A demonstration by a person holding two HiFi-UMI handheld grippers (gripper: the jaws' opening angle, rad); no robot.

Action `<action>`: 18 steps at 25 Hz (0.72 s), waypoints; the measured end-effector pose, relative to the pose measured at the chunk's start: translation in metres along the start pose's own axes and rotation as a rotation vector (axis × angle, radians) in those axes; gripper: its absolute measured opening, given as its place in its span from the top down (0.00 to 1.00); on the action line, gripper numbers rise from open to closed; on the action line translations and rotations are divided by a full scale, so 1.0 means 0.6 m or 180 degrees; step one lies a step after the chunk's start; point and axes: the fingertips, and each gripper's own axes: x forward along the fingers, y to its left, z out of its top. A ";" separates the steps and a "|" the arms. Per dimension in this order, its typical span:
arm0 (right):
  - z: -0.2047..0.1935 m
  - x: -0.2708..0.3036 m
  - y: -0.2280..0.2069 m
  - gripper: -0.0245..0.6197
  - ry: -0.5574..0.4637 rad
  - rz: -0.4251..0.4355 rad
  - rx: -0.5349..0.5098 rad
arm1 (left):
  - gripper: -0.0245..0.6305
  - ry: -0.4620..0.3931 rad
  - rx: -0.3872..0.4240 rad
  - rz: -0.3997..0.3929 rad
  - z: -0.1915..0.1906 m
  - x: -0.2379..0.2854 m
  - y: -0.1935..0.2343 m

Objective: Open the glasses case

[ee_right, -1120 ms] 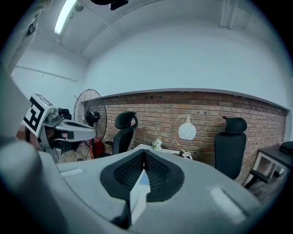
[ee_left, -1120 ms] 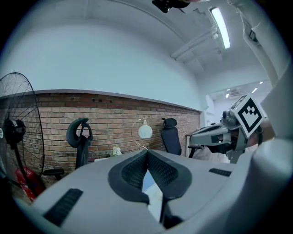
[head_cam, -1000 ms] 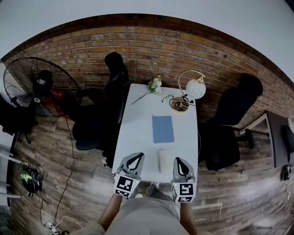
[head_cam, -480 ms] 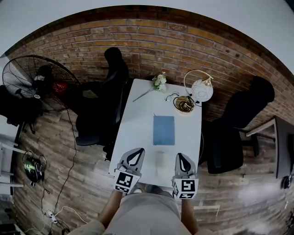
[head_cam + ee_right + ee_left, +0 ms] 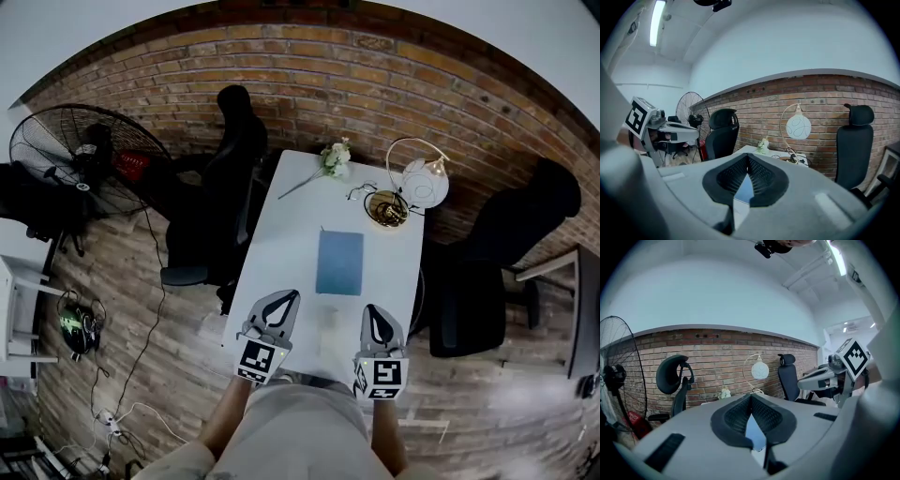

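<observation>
glasses case [image 5: 330, 323]: pale, blurred, lying at bench [image 5: 281, 244] near edge, between left gripper [image 5: 283, 296] and right gripper [image 5: 375, 313] | long axis toward brick wall [image 5: 309, 84] | both grippers: fingers together, empty | round dish [image 5: 386, 208]: tangled cord inside

My left gripper [image 5: 286, 296] and right gripper [image 5: 372, 311] are grey with black ribbed pads [image 5: 751, 418], and each carries black-and-white square markers [image 5: 260, 359]. Ahead of them the table [image 5: 281, 225] is white, with a slate-blue rectangle [image 5: 338, 262] on it. Beyond, the wall [image 5: 309, 75] is red-brown brick with pale mortar; the chairs [image 5: 506, 234] are black and the floor [image 5: 141, 281] is brown planks
</observation>
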 end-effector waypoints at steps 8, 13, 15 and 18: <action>-0.036 0.012 -0.001 0.95 0.0100 0.0155 -0.0010 | 0.96 0.0126 0.0064 -0.0092 -0.031 0.032 -0.019; -0.076 0.017 0.006 0.95 0.0270 0.0273 0.0004 | 0.96 0.0275 0.0110 -0.0232 -0.064 0.042 -0.040; -0.098 0.017 0.013 0.94 0.0363 0.0323 0.0021 | 0.96 0.0340 0.0131 -0.0276 -0.079 0.045 -0.047; -0.129 0.010 0.025 0.94 0.0479 0.0344 0.0069 | 0.96 0.0436 0.0151 -0.0347 -0.103 0.044 -0.058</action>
